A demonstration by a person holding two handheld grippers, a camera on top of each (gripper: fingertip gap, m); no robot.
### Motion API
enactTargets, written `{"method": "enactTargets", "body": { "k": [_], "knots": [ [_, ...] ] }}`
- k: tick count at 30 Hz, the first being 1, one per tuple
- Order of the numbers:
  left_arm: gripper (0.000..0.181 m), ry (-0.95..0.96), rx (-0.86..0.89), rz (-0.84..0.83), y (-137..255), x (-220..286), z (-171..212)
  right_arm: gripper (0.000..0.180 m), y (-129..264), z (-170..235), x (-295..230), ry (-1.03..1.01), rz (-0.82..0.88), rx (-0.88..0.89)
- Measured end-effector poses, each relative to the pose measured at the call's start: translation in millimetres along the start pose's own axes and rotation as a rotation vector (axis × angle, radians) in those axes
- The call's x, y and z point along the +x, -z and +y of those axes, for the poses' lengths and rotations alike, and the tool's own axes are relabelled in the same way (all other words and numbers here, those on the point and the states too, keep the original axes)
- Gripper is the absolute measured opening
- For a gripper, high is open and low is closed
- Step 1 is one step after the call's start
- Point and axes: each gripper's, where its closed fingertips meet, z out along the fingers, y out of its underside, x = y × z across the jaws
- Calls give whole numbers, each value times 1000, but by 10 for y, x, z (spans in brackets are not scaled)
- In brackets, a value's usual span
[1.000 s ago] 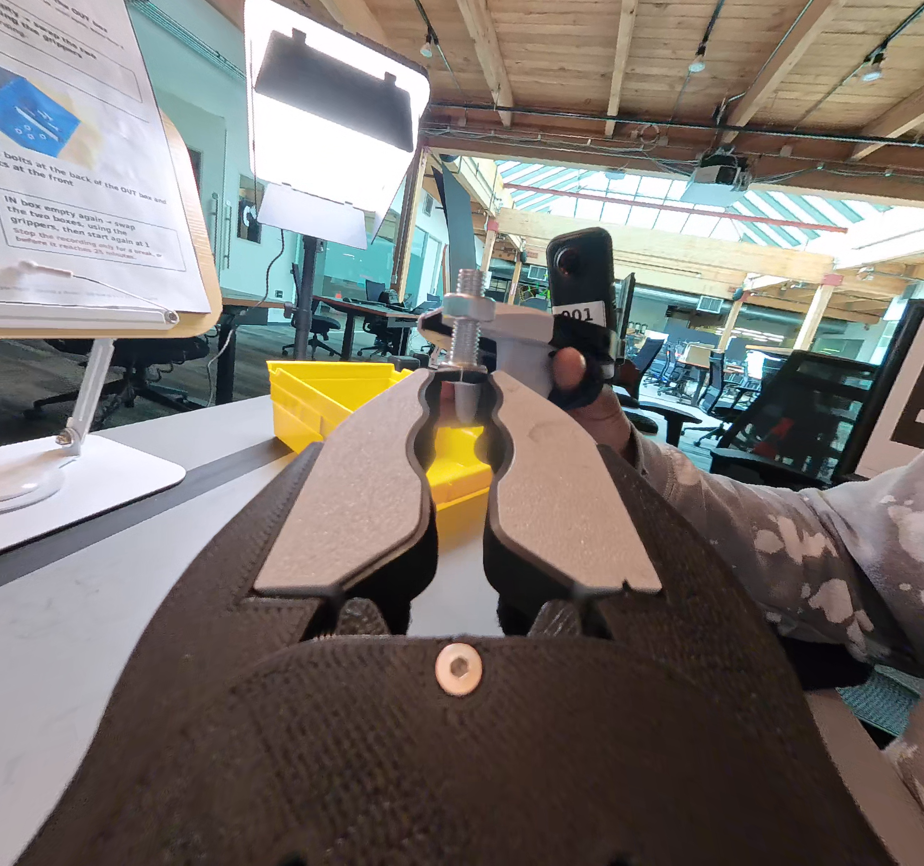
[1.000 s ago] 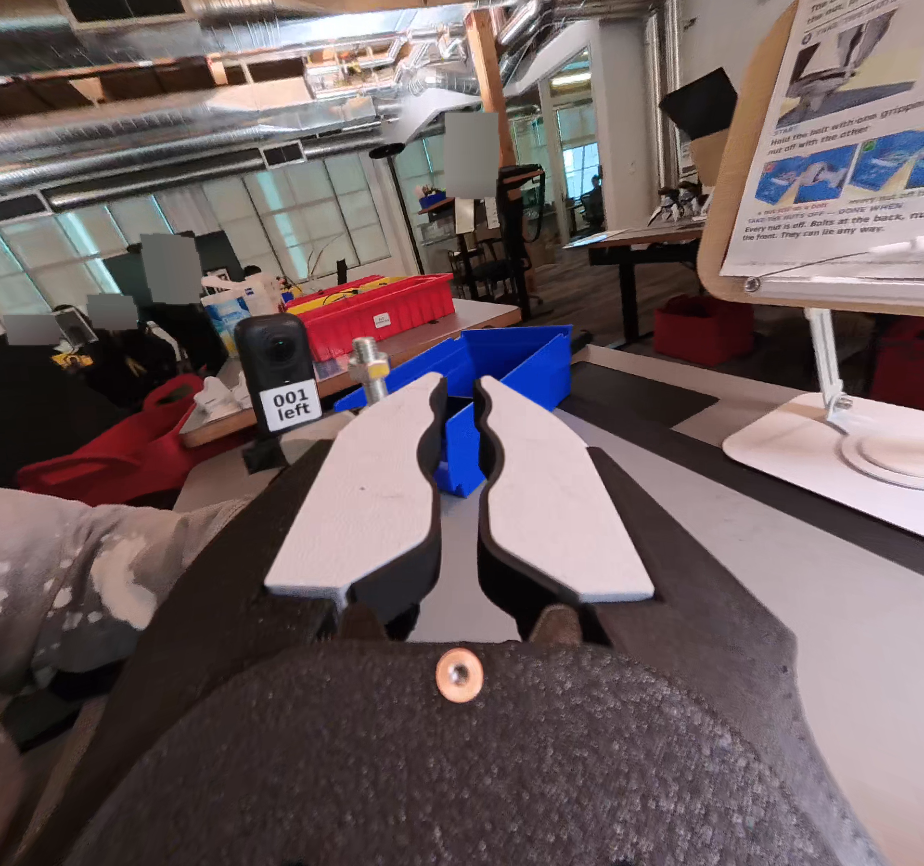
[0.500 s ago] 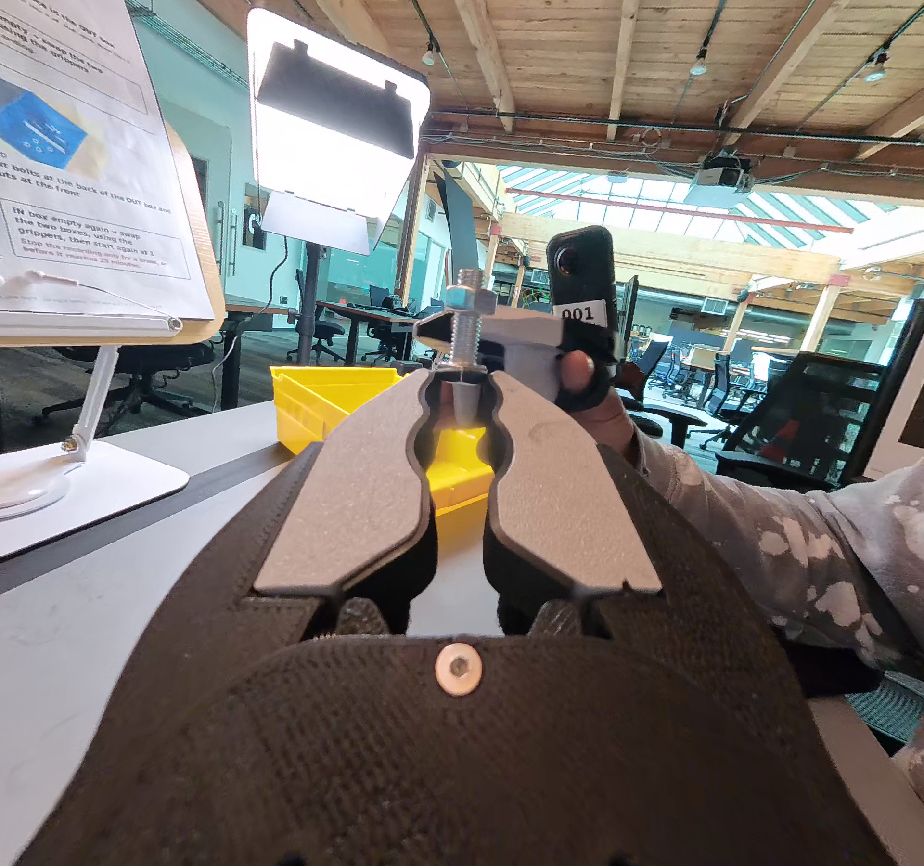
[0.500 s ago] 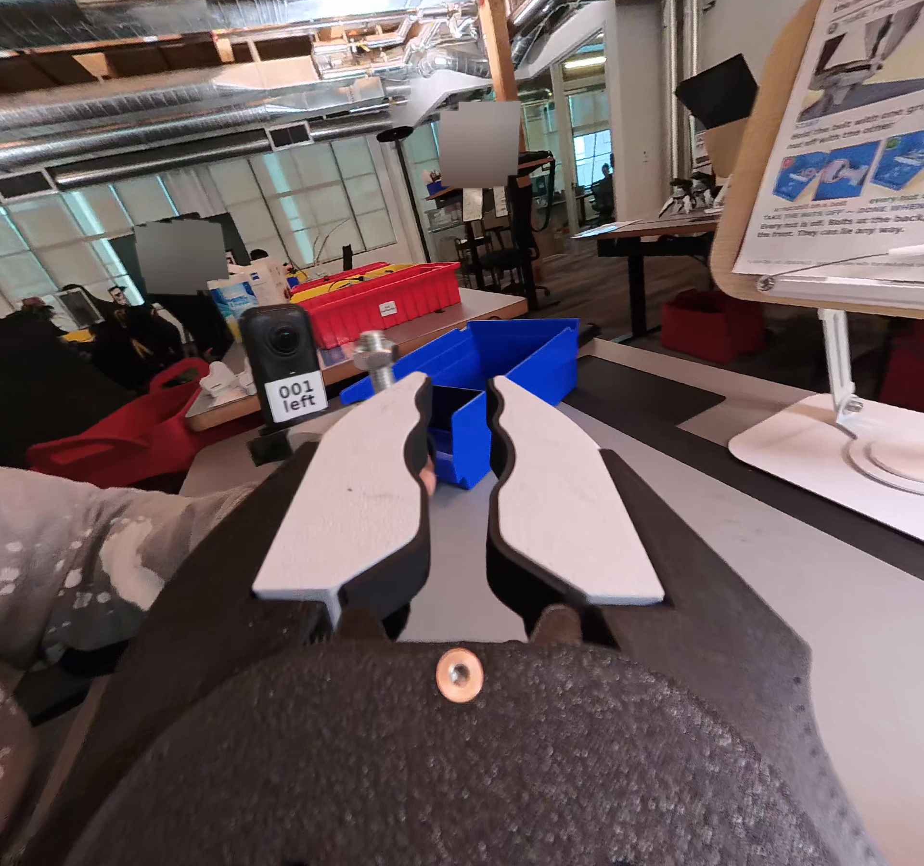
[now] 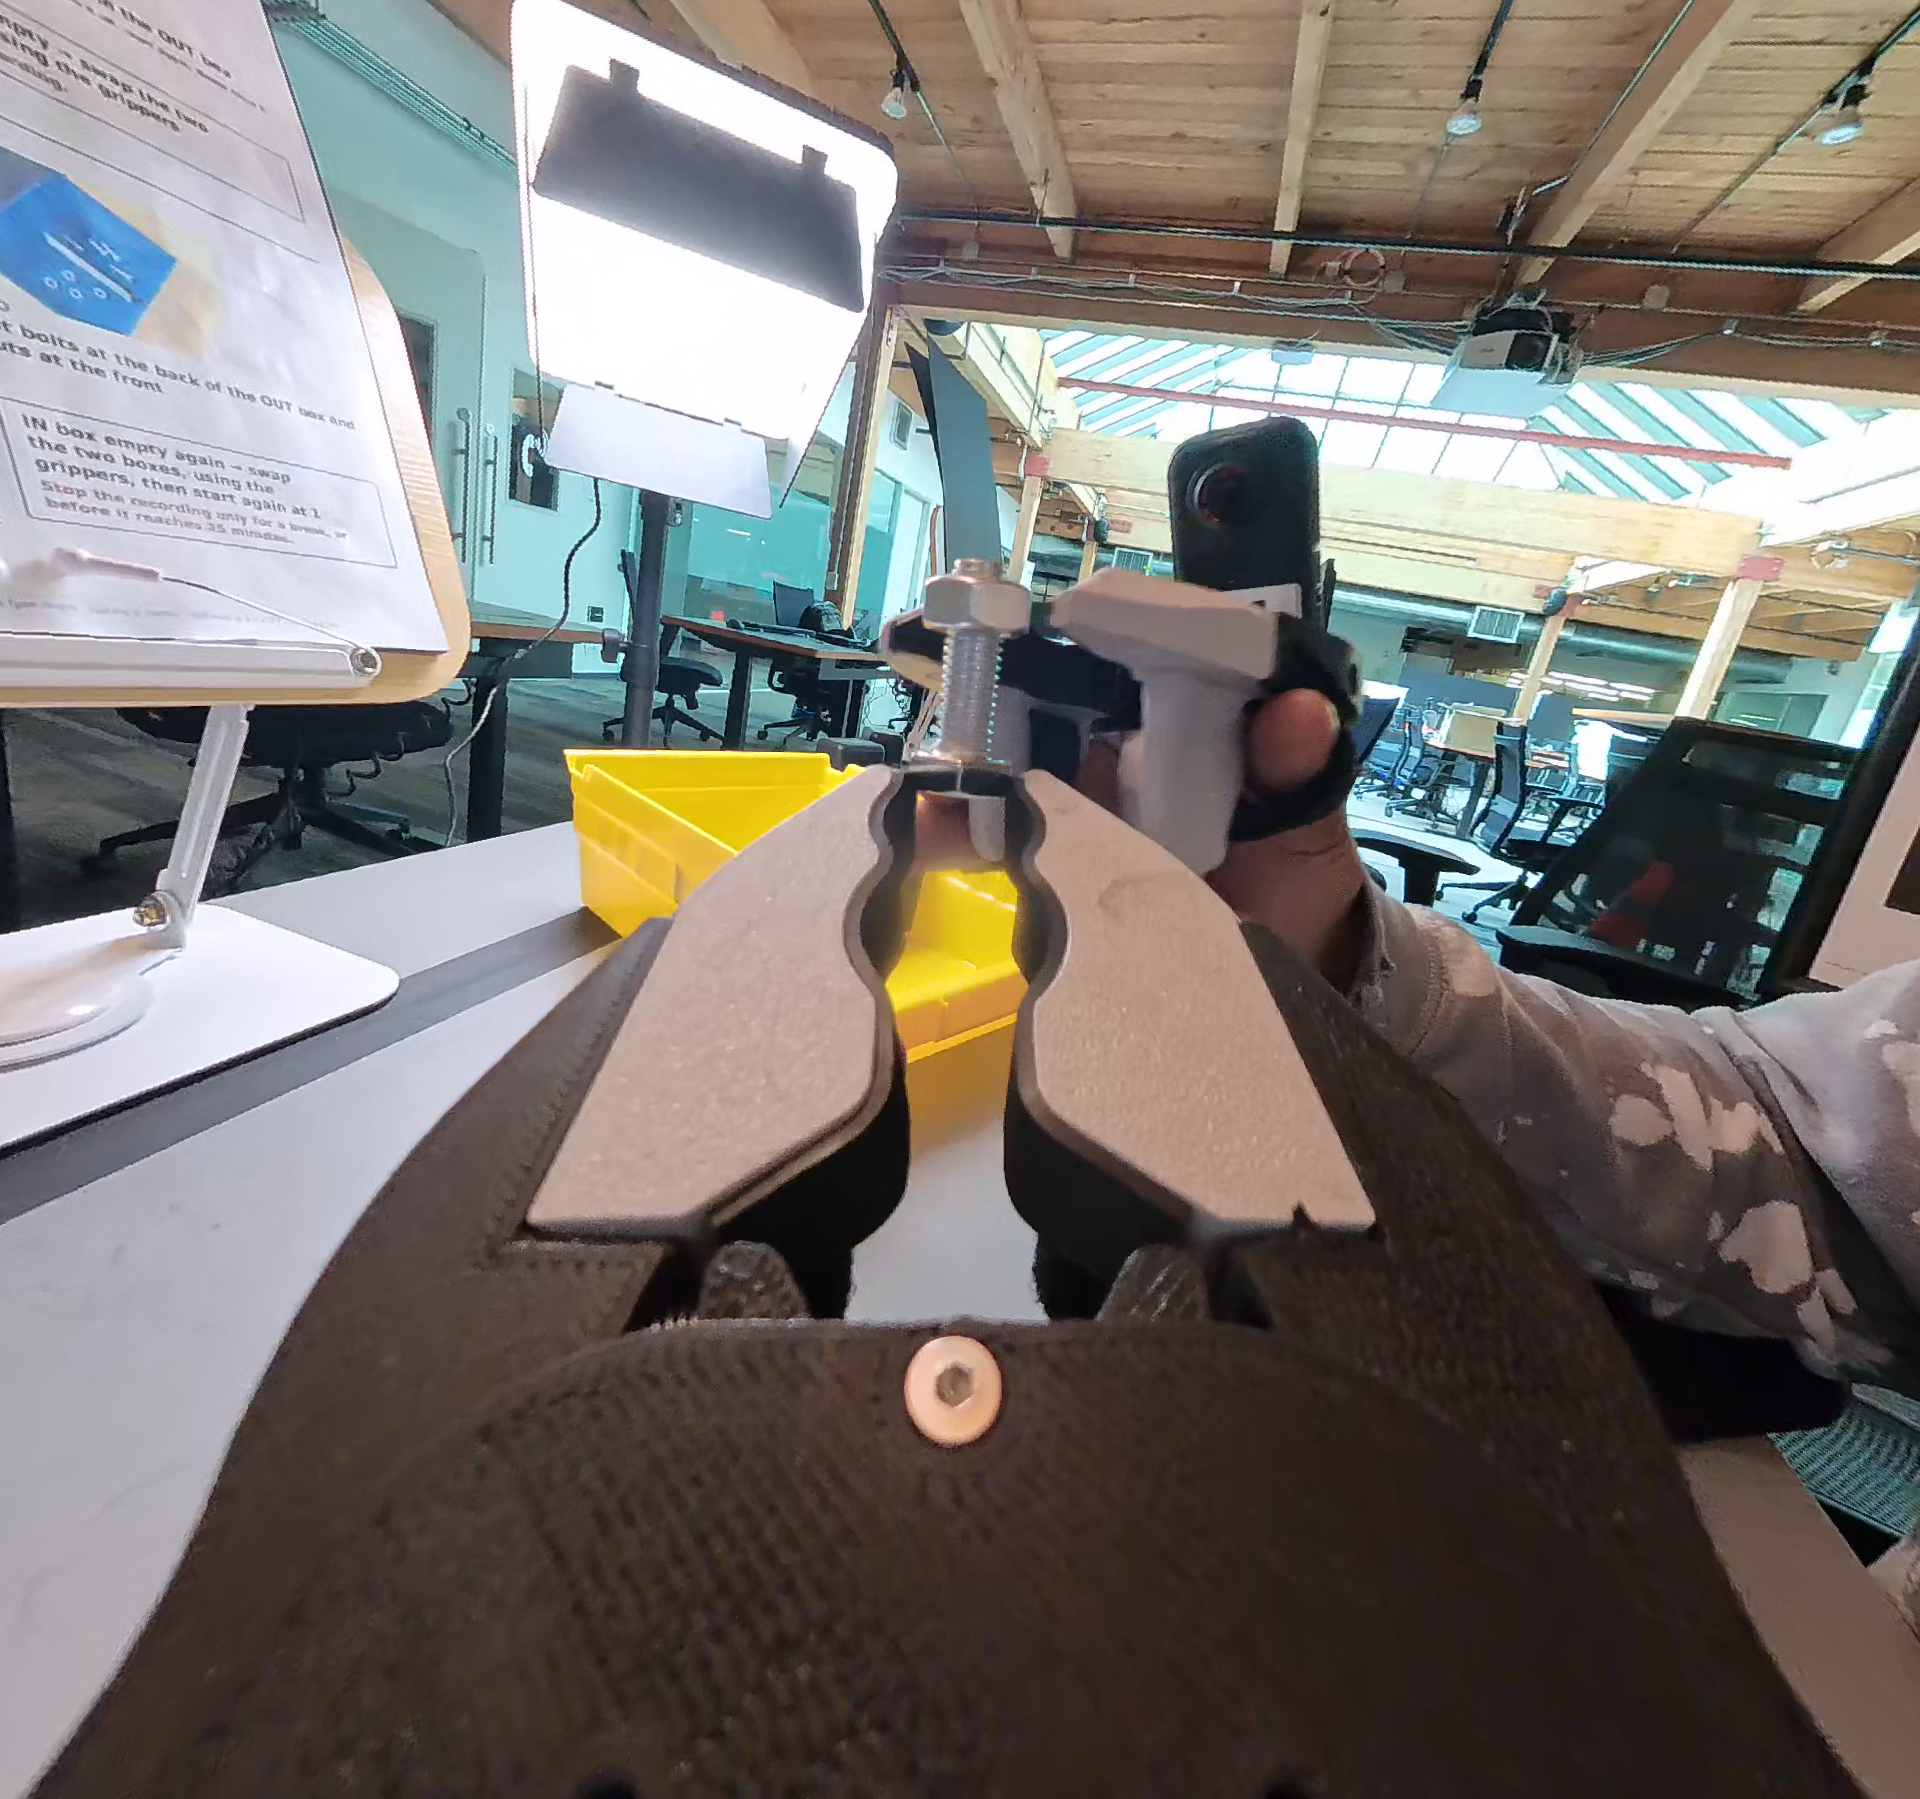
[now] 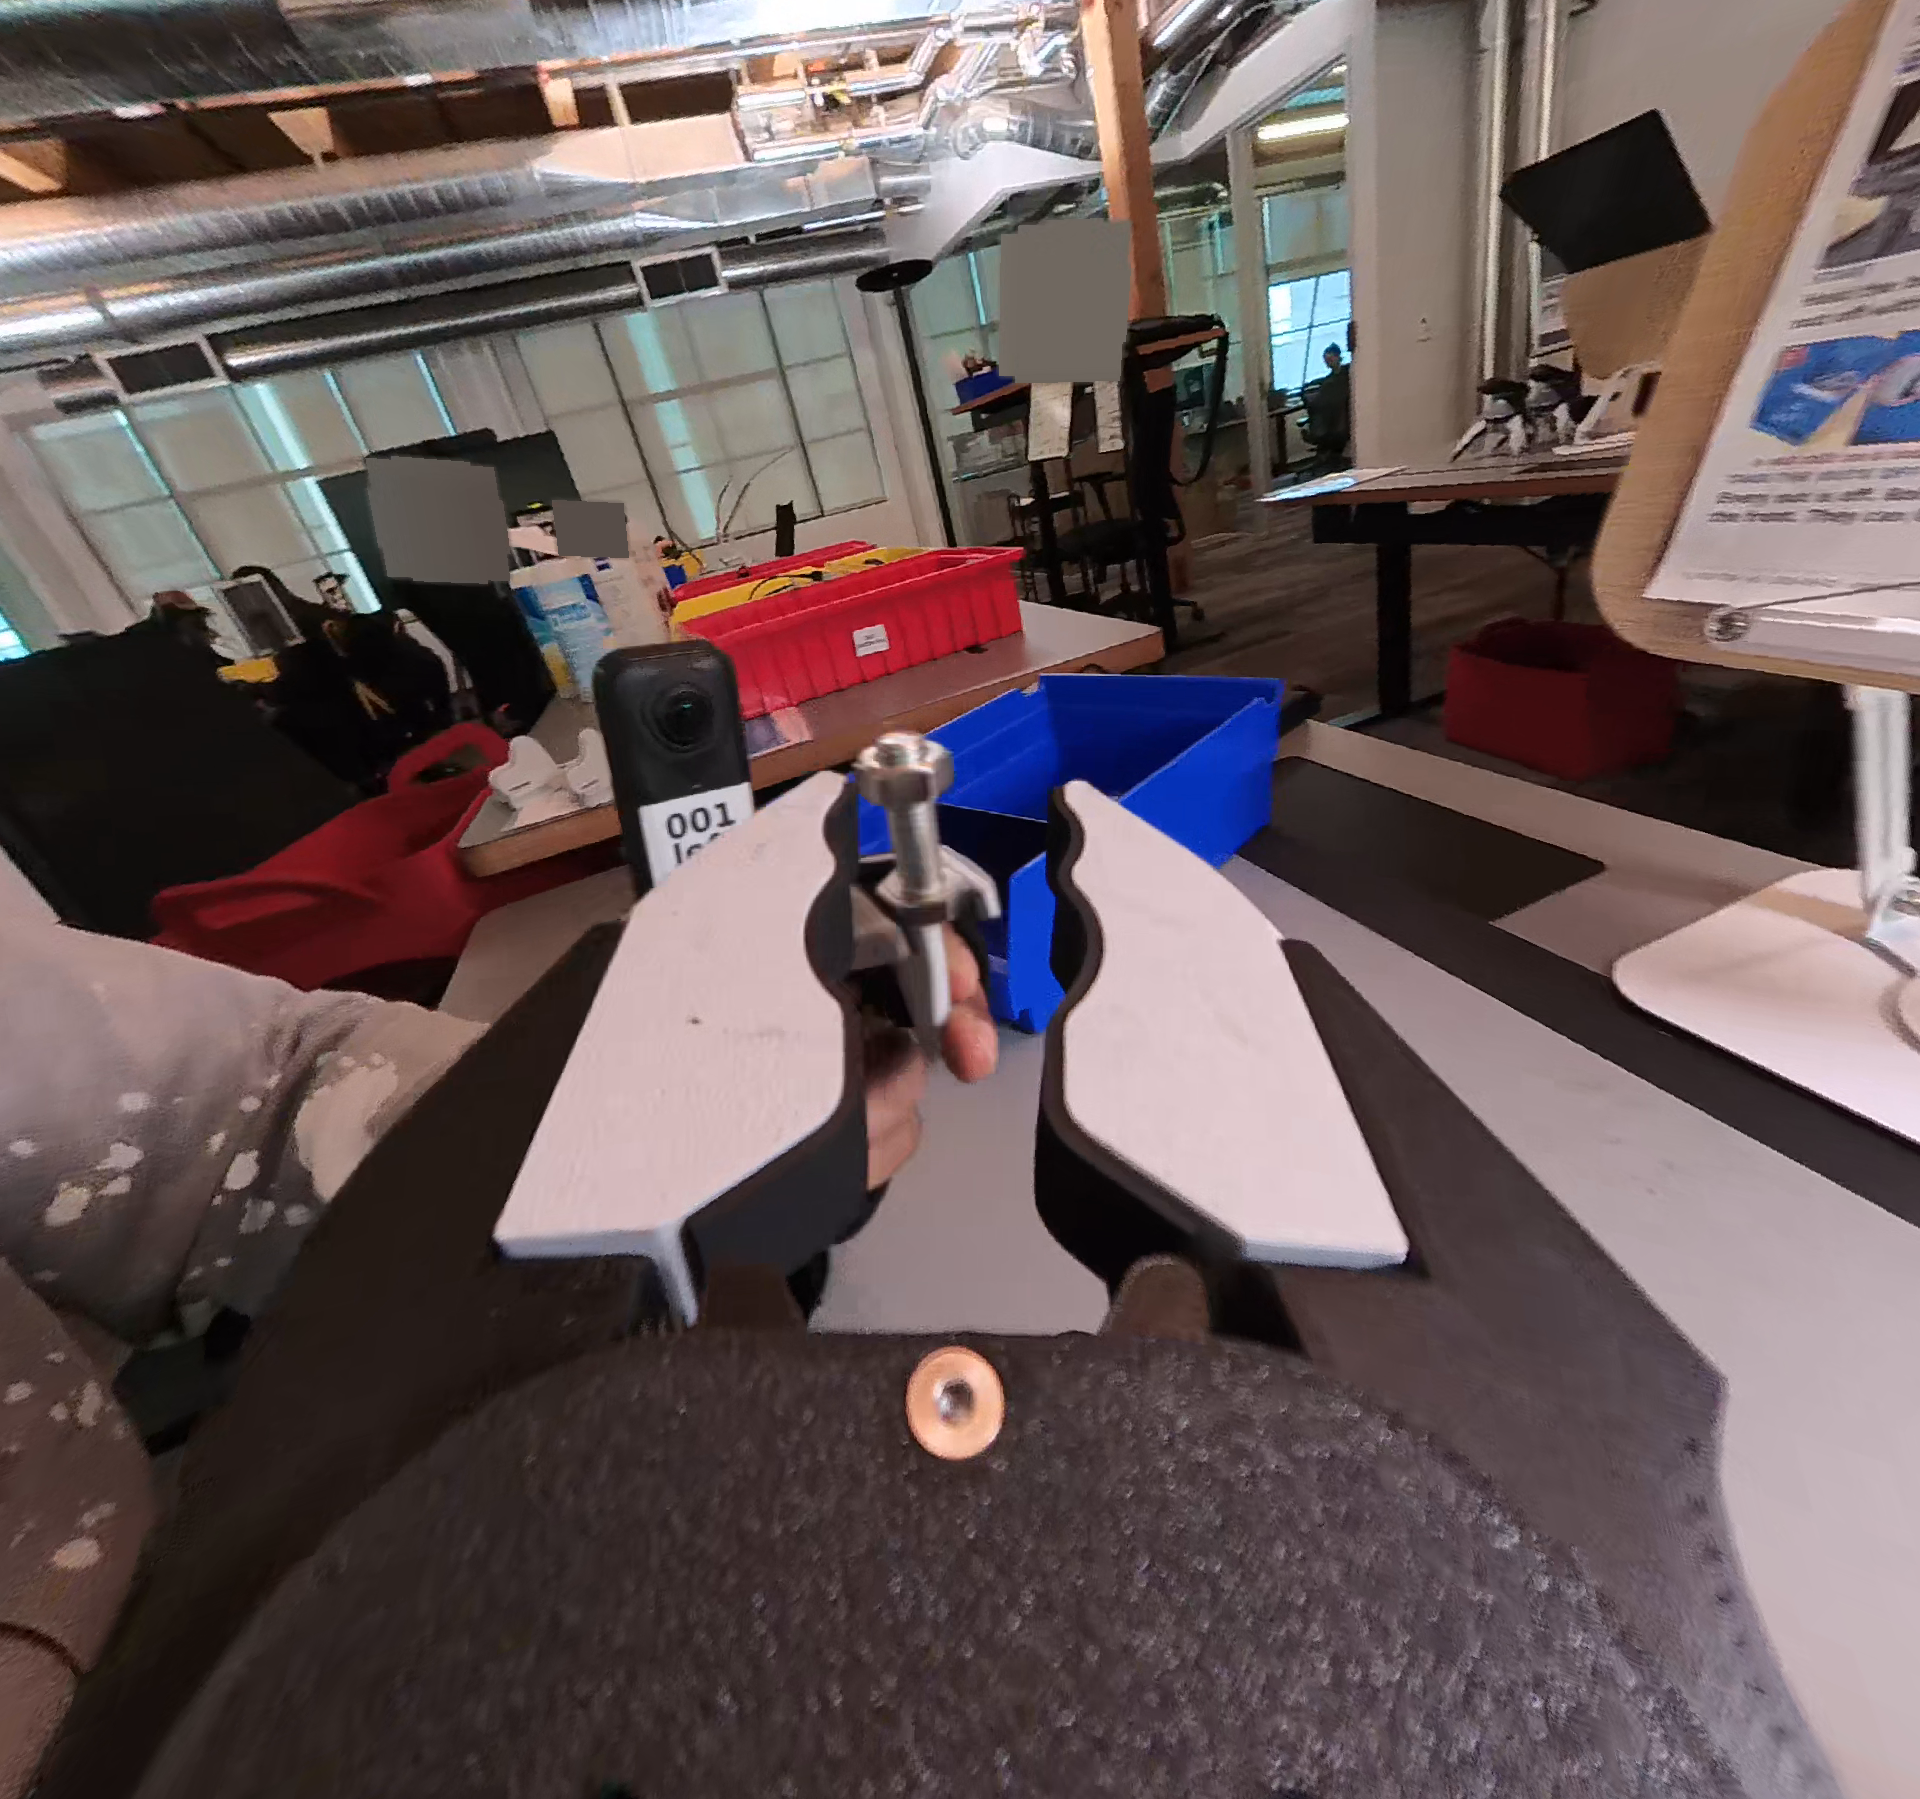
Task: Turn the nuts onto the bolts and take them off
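Observation:
My left gripper (image 5: 961,785) is shut on the head end of a silver bolt (image 5: 966,700) and holds it upright above the table. A silver nut (image 5: 977,601) sits near the bolt's top. My right gripper (image 6: 951,793) is open, with one finger on each side of the bolt (image 6: 914,840) and the nut (image 6: 902,773) at the height of its tips. In the left wrist view the right gripper (image 5: 987,627) reaches in from the right and flanks the nut. In the right wrist view the left gripper's tips (image 6: 925,913) clamp the bolt from below.
A yellow bin (image 5: 727,814) stands on the grey table behind the left gripper. A blue bin (image 6: 1143,762) stands behind the right one. An instruction board on a white stand (image 5: 156,295) is beside them. A lamp panel (image 5: 696,243) and red bins (image 6: 852,617) are farther off. Only a small space, under 4 cm, lies between the two pairs of fingers.
My right gripper has opened wider and shifted so that the bolt now lies between its fingers; before, it was nearly shut with the bolt beside it. The left gripper keeps its hold.

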Motion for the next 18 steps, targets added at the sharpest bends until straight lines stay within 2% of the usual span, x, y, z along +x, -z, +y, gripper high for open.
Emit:
{"method": "enactTargets", "body": {
  "k": [4,6,7,12,16,18],
  "knots": [
    [18,-10,-3,7,-9,36,-4,36,-35,18,-3,-3,12,-12],
    [17,-1,19,28,13,45,-46,12,43,-34,178,-40,90,22],
    [17,-9,16,24,15,43,-56,9,89,-59,249,-39,114,40],
    [18,-9,6,7,6,17,-22,33,43,-61,57,-20,25,14],
    [18,-16,-3,8,-9,43,-5,36,-29,-2,-12,-3,16,-7],
    [18,-1,19,32,10,58,-46,11,39,-35,170,-27,95,18]
  ]
}}
